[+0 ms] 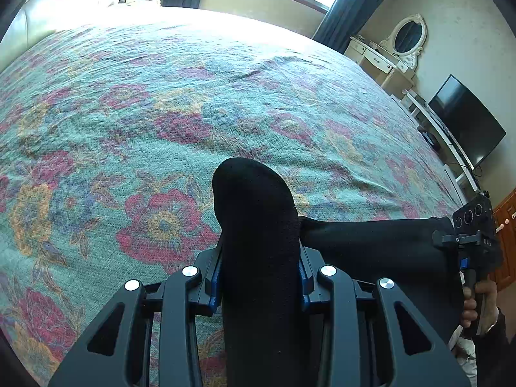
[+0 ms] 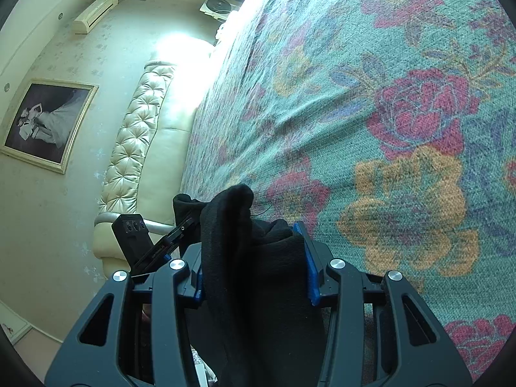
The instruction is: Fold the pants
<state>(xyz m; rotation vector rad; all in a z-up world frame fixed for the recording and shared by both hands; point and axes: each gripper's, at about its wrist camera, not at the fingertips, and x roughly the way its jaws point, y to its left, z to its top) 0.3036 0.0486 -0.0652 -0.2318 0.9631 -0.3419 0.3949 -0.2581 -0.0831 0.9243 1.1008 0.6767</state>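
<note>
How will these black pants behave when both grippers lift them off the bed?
Probably floppy: the black pants bulge out of the left gripper and span across to the right gripper. Likely light. The knit looks grippy, so slipping seems unlikely.

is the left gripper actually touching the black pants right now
Touching. The left wrist view shows the left gripper with the black pants bunched between its jaws, both blue pads pressed against the fabric.
</note>
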